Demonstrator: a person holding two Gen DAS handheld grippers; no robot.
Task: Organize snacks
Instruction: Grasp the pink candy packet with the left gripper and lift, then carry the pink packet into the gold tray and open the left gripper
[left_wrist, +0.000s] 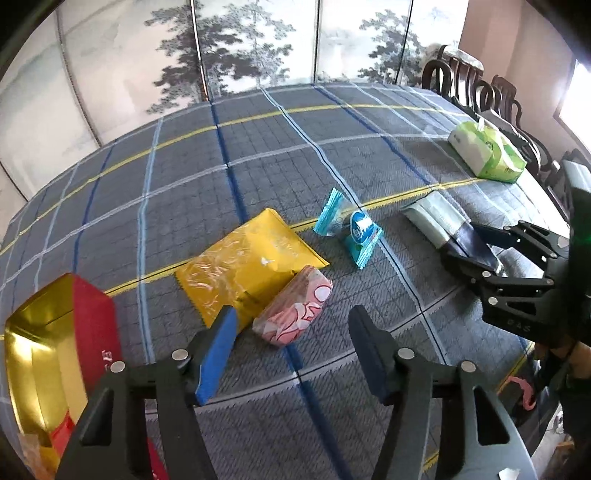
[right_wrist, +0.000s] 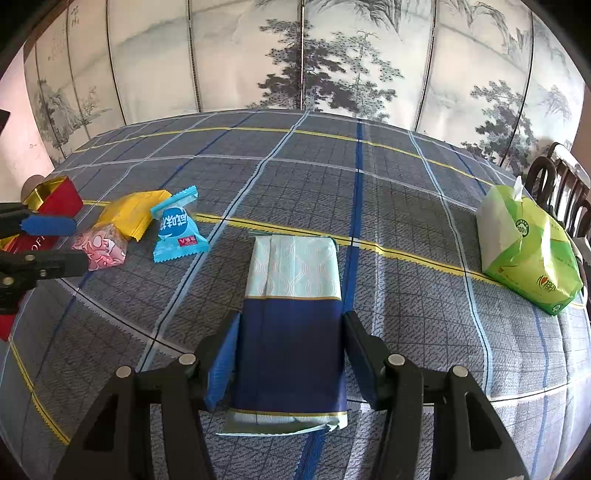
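A checked grey-blue tablecloth (right_wrist: 295, 177) covers the whole table, with a painted folding screen (right_wrist: 332, 55) behind its far edge and dark wooden chairs (left_wrist: 480, 92) at the far right, partly cut off by the lens rim. Near the left edge stands a red box with a gold lining (left_wrist: 48, 354), only partly in view and half hidden behind the left gripper (left_wrist: 291, 350). A green tissue pack (right_wrist: 528, 251) lies far right, well apart from the snacks. The right gripper (right_wrist: 291, 362) clamps its pads on the dark end of a navy and pale mint packet (right_wrist: 293, 295) resting on the cloth; the packet's near end is hard to make out. A yellow snack bag (left_wrist: 251, 262) lies left of centre, its print blurred by glare. Just right of it sits a light blue wrapped snack (left_wrist: 354, 229). The smallest, a pink wrapped snack (left_wrist: 295, 310), touches the yellow bag's near edge. The left gripper's jaws stand apart, empty, just in front of the pink snack without touching it.
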